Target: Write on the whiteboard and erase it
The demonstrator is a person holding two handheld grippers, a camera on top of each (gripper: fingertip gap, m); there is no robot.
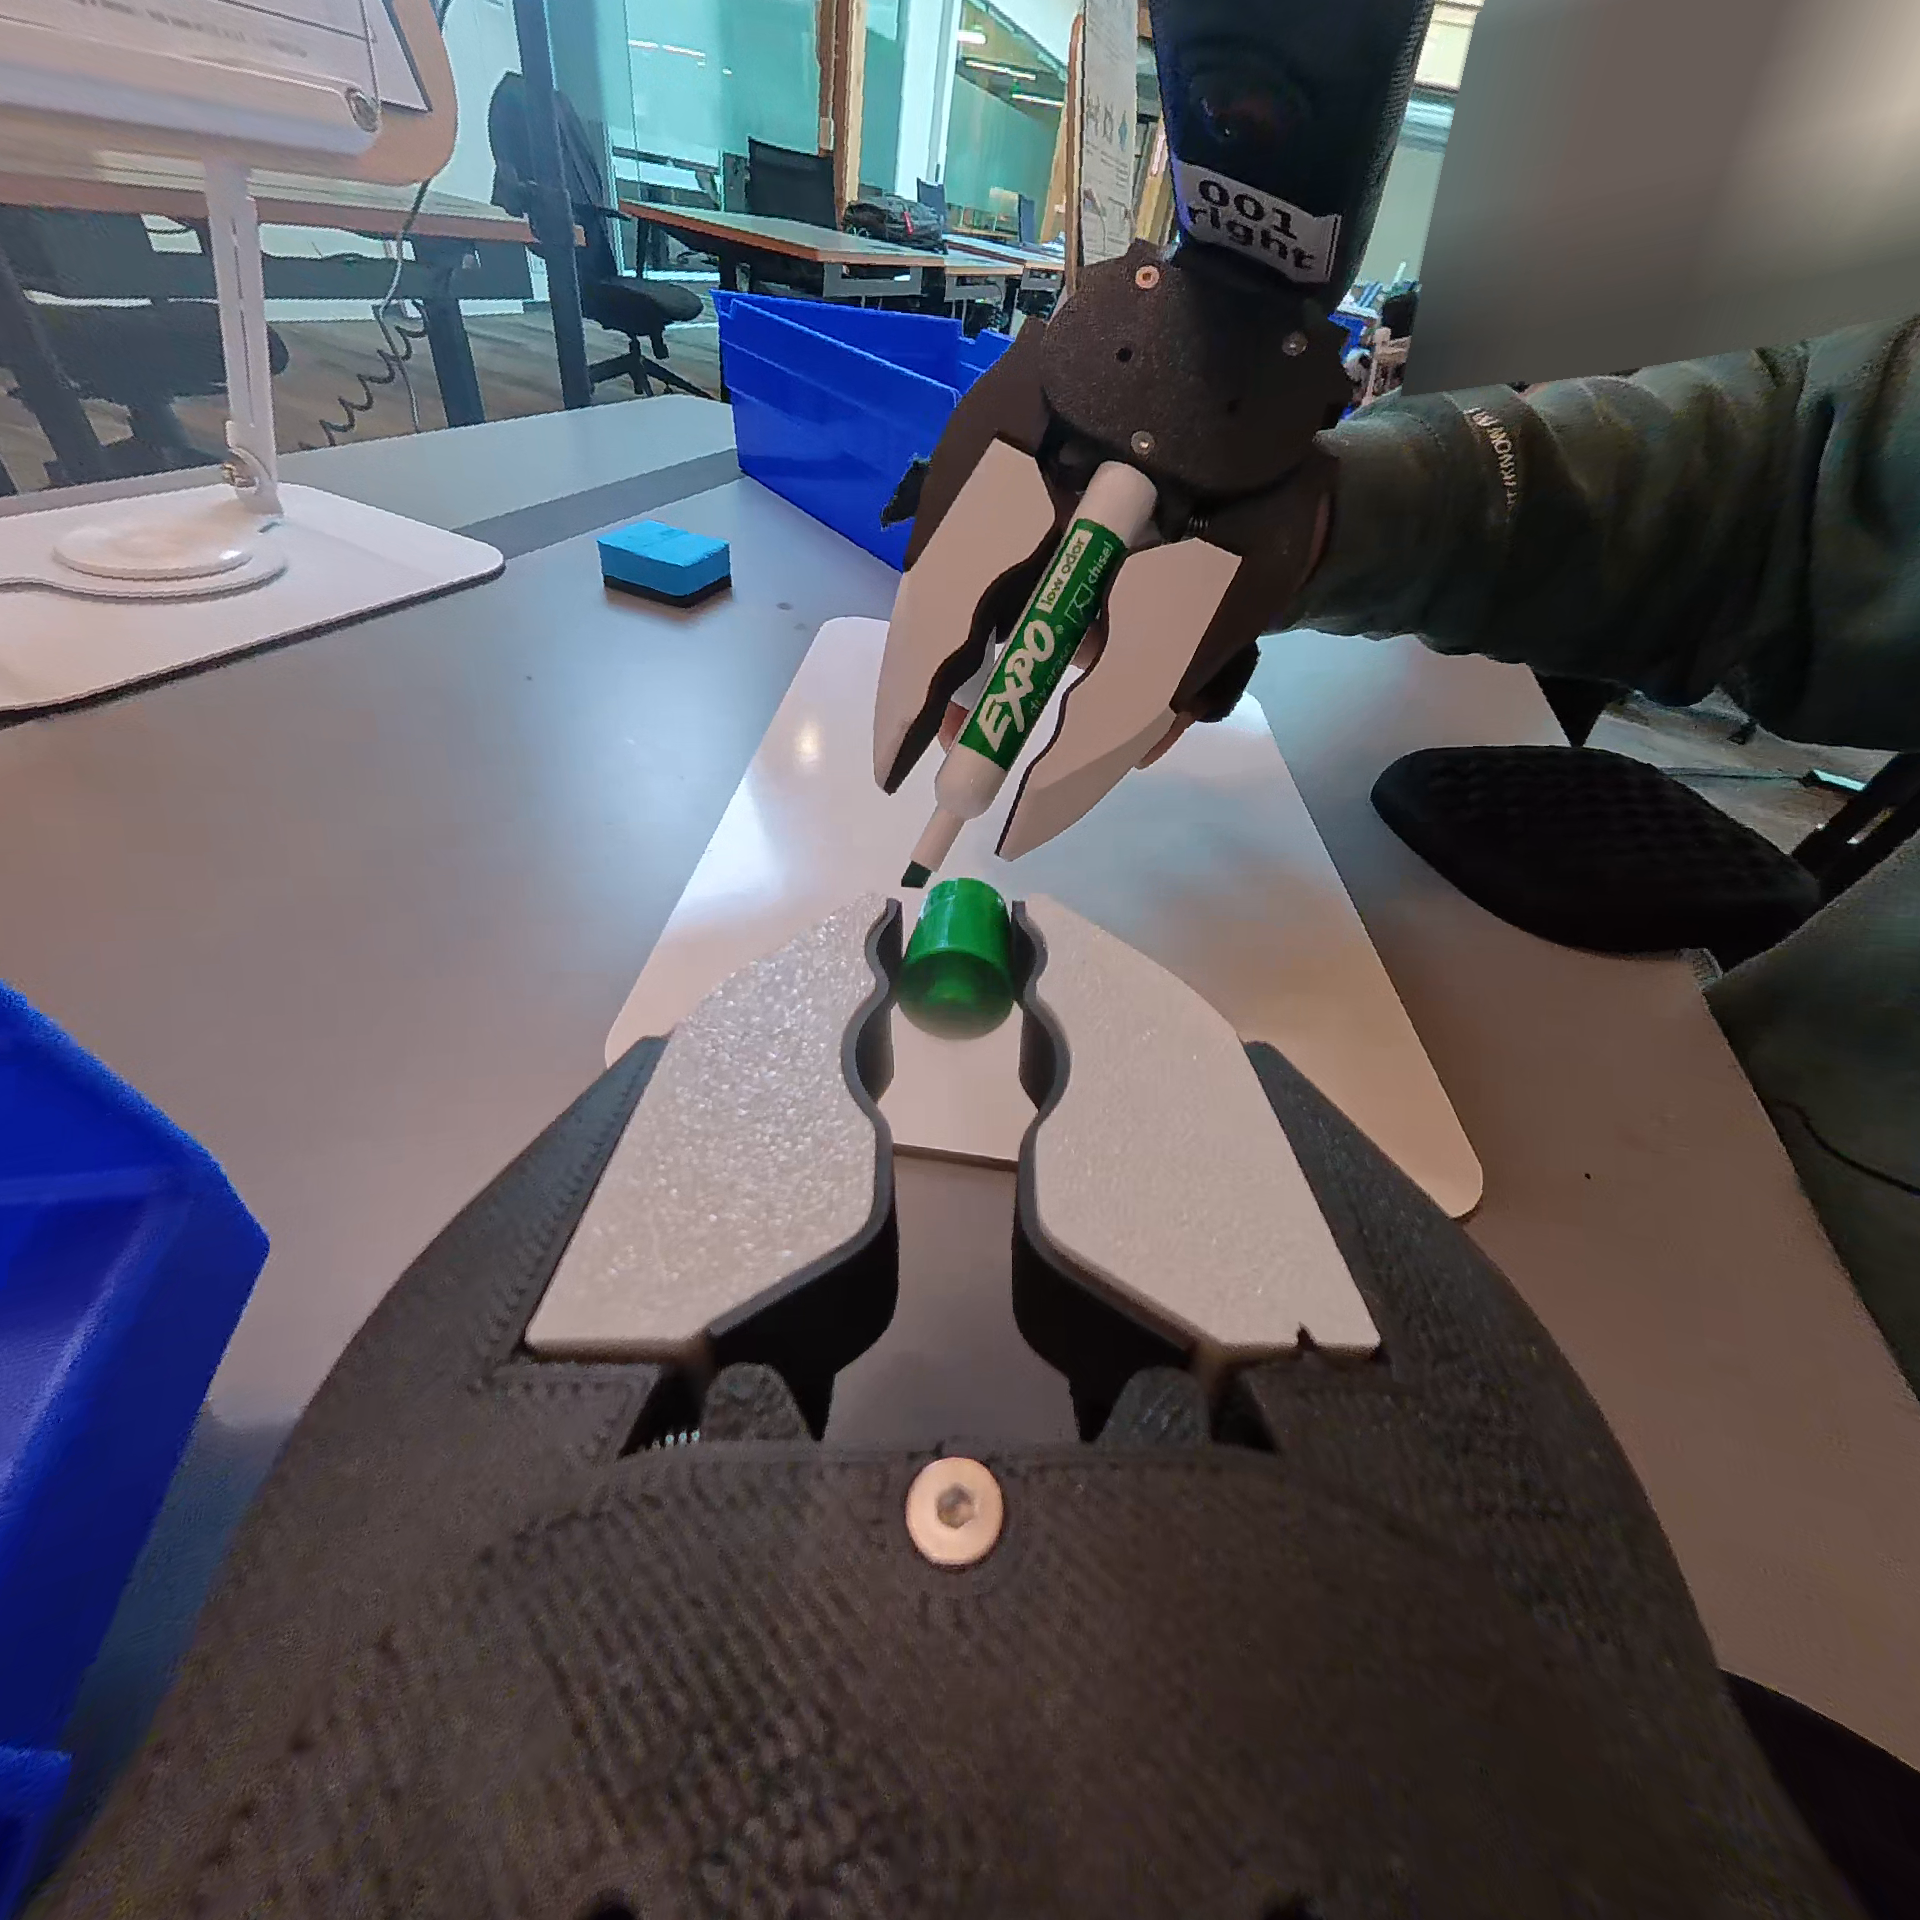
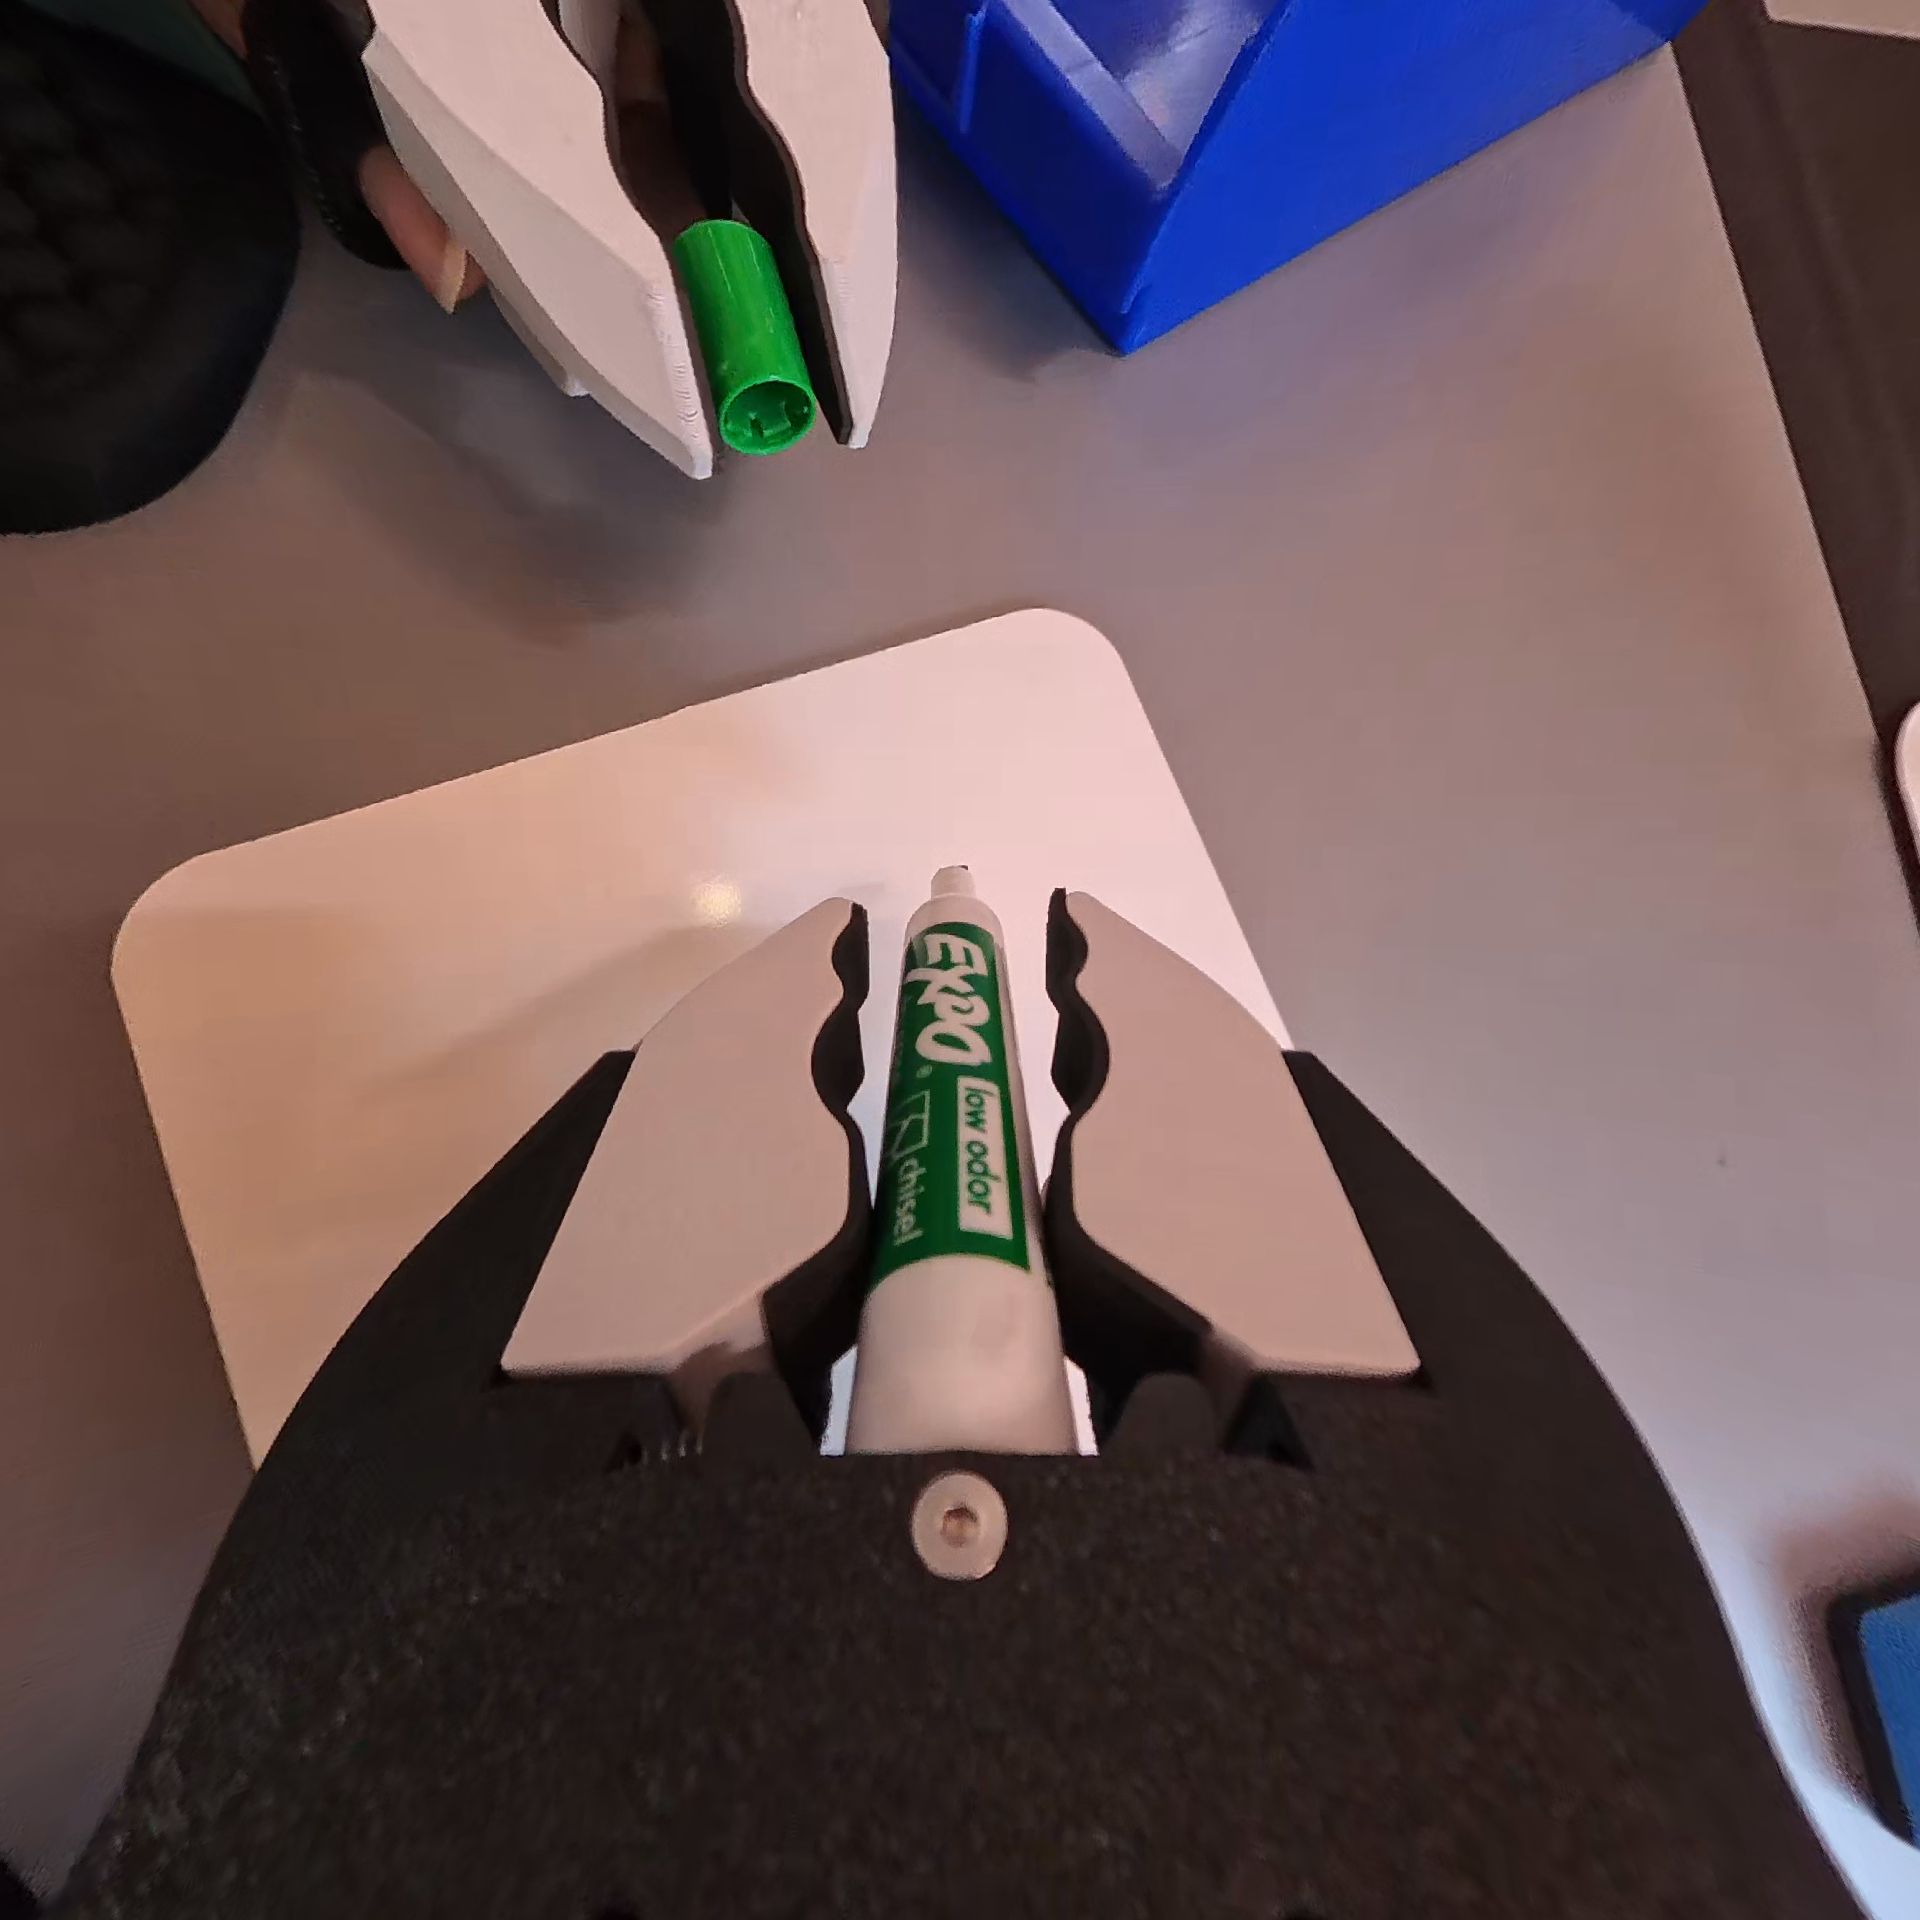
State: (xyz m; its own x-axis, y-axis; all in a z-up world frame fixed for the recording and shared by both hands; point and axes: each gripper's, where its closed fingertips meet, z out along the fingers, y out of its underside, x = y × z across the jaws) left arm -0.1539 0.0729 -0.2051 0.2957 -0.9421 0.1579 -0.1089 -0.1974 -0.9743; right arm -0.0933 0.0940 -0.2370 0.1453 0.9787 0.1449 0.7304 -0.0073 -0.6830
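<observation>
In the left wrist view, the left gripper (image 1: pixel 954 914) is closed on a green marker cap (image 1: pixel 956 961), pinched between its two fingertips above the near part of the small whiteboard (image 1: pixel 1247 935). The whiteboard lies flat on the grey table (image 1: pixel 364 883), its surface bare of marks where it shows. Facing it, the right gripper (image 1: pixel 961 821) holds a green dry-erase marker (image 1: pixel 1023 665) lengthwise between its fingers, the uncovered chisel tip pointing down just beside the cap, apart from it. A blue-topped eraser (image 1: pixel 665 561) sits on the table beyond the board, to the left. A blue bin (image 1: pixel 831 416) stands behind the right gripper; its inside is hidden. Another blue bin (image 1: pixel 104 1299) is at the left edge, and what shows of its inside holds nothing.

In the right wrist view, the right gripper (image 2: pixel 961 909) clamps the marker (image 2: pixel 951 1143) along its barrel, tip forward over the whiteboard (image 2: pixel 416 987). The left gripper (image 2: pixel 774 447) ahead grips the cap (image 2: pixel 743 332), open end toward the camera, above the table (image 2: pixel 1351 727). The blue bin (image 2: pixel 1299 187) at upper right shows no contents in its visible compartment. The eraser (image 2: pixel 1881 1694) is cut off at the lower right edge.
</observation>
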